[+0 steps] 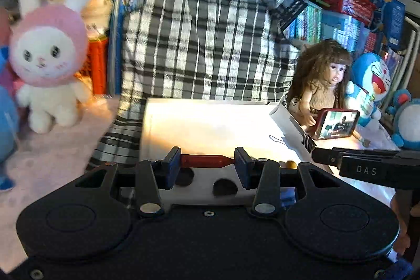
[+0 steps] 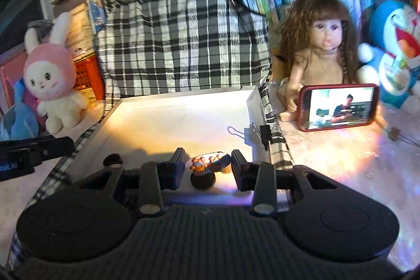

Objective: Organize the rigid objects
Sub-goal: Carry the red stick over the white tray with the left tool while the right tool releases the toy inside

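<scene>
Clamping a red peg [image 1: 207, 160] crosswise in the left tongs [image 1: 207, 166], above the white tray [image 1: 210, 122], likely for dropping in. Gripping a small painted oval piece [image 2: 207, 164] in the right tongs [image 2: 207, 165], poised over the same tray beside a binder clip [image 2: 263, 134] ahead-right.

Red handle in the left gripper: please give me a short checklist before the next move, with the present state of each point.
1. Left gripper shut on the red handle: ok.
2. Handle held crosswise, level between the pads: ok.
3. Right gripper holds the patterned oval piece: ok.
4. Dark round holes in the white board under the left gripper are visible: ok.
5. Right gripper's arm is close on the right side: cannot tell the clearance.
</scene>
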{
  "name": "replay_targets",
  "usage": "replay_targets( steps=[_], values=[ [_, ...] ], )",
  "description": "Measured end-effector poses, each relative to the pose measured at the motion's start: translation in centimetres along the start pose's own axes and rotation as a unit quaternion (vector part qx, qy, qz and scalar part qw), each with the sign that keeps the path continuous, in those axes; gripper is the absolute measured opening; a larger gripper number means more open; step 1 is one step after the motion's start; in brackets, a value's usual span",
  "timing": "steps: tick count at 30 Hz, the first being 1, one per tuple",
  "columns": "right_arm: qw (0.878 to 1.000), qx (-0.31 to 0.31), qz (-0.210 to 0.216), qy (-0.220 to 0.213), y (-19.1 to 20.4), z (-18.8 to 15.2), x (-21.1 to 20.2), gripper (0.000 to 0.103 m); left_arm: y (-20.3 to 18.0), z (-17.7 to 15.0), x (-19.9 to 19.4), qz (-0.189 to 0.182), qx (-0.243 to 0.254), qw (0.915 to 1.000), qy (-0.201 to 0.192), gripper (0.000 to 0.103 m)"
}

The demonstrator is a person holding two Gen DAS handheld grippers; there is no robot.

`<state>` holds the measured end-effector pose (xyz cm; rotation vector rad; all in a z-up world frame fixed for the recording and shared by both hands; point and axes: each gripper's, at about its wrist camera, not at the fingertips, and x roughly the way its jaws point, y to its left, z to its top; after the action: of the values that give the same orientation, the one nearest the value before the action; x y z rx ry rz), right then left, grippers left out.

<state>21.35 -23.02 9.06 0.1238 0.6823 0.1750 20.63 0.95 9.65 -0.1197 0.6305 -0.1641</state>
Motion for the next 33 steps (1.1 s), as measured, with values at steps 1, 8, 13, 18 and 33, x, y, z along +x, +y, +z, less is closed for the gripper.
replay_targets(
  steps=[1,8,13,18,33],
  values=[
    [1.000,0.004,0.001,0.010,-0.1,0.5,0.9,0.044,0.1,0.6,1.1,-0.002,-0.007,0.9999,0.011,0.042],
    [0.997,0.011,-0.016,0.079,-0.1,2.5,6.4,0.044,0.2,2.7,7.8,0.014,-0.011,0.9980,0.060,0.042],
    [0.994,-0.006,-0.033,0.102,0.5,2.8,8.6,0.044,-0.3,2.4,10.6,0.033,0.006,0.9963,0.078,0.042],
    [0.992,-0.012,-0.046,0.118,0.7,2.6,10.0,0.044,-0.1,1.6,12.1,0.043,0.007,0.9948,0.092,0.042],
    [0.989,-0.007,-0.053,0.134,0.2,2.1,11.8,0.044,0.9,0.7,13.9,0.059,0.005,0.9923,0.109,0.042]
  ],
)
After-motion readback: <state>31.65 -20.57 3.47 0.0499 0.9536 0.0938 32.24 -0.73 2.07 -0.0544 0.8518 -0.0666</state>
